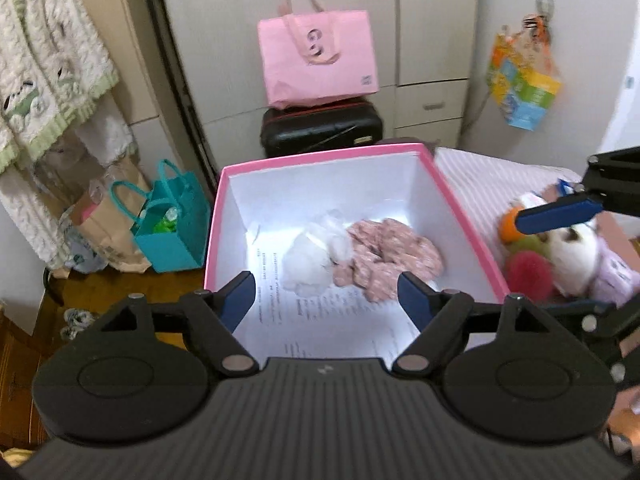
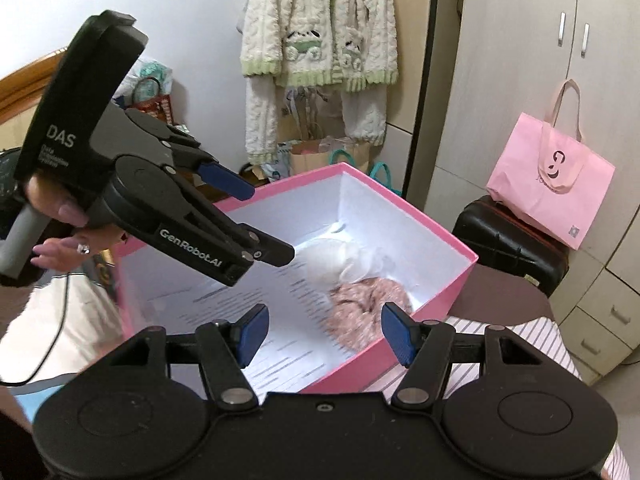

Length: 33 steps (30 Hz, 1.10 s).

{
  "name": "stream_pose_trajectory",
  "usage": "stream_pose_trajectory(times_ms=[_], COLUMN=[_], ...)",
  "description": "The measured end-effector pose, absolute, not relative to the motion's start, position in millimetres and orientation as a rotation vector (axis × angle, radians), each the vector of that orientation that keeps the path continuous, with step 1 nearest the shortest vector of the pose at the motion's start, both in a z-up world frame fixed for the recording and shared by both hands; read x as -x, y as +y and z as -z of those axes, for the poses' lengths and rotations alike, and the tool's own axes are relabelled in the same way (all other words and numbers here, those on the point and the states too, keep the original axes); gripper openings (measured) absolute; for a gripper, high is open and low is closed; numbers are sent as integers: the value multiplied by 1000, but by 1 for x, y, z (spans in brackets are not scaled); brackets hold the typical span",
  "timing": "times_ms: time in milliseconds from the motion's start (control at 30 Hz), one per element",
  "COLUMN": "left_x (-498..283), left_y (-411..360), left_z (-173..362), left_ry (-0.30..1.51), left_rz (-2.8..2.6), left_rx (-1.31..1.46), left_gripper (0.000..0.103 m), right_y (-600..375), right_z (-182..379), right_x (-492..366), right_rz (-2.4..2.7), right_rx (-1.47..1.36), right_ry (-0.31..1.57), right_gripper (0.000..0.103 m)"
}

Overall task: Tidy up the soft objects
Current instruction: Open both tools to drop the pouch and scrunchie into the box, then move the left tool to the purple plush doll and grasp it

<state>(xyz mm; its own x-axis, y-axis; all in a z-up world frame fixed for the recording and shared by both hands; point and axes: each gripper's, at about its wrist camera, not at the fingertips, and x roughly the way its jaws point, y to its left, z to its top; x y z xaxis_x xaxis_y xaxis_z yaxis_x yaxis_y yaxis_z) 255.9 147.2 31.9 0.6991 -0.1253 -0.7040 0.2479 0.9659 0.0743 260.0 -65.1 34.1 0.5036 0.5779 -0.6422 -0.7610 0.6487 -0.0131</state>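
A pink box [image 1: 224,196] with a white inside stands on a striped surface; it also shows in the right wrist view [image 2: 460,280]. Inside lie a white fluffy soft thing [image 1: 308,264] and a pink patterned soft cloth [image 1: 392,252], also seen in the right wrist view as the white one [image 2: 340,260] and the pink one [image 2: 368,304]. My left gripper [image 1: 326,294] is open and empty above the box's near edge; it shows from the side in the right wrist view [image 2: 256,220]. My right gripper [image 2: 324,330] is open and empty over the box. Several plush toys [image 1: 568,248] lie right of the box.
A pink tote bag [image 1: 320,60] sits on a black suitcase [image 1: 320,128] by the white cupboards. A teal bag [image 1: 172,224] and paper bag [image 1: 104,232] stand on the floor left. A fluffy robe [image 2: 320,48] hangs on the wall.
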Motion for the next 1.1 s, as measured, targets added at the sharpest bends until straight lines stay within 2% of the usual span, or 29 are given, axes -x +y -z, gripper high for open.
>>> stream_pose_trajectory(times_ms=[200, 400, 633, 1100], left_x=[-200, -159, -127, -100], left_y=[135, 113, 92, 23], left_z=[-50, -58, -50, -31], left_ry=[710, 686, 737, 743], left_rz=[310, 400, 457, 598], left_rx=[-193, -252, -280, -226], left_gripper=[83, 87, 87, 87], right_y=[-77, -97, -132, -216], right_z=[-47, -56, -59, -12], right_x=[-224, -187, -149, -108], right_rz=[-815, -834, -809, -654], right_rx=[294, 269, 270, 161], right_ry=[638, 620, 608, 725], right_gripper=[72, 73, 73, 74])
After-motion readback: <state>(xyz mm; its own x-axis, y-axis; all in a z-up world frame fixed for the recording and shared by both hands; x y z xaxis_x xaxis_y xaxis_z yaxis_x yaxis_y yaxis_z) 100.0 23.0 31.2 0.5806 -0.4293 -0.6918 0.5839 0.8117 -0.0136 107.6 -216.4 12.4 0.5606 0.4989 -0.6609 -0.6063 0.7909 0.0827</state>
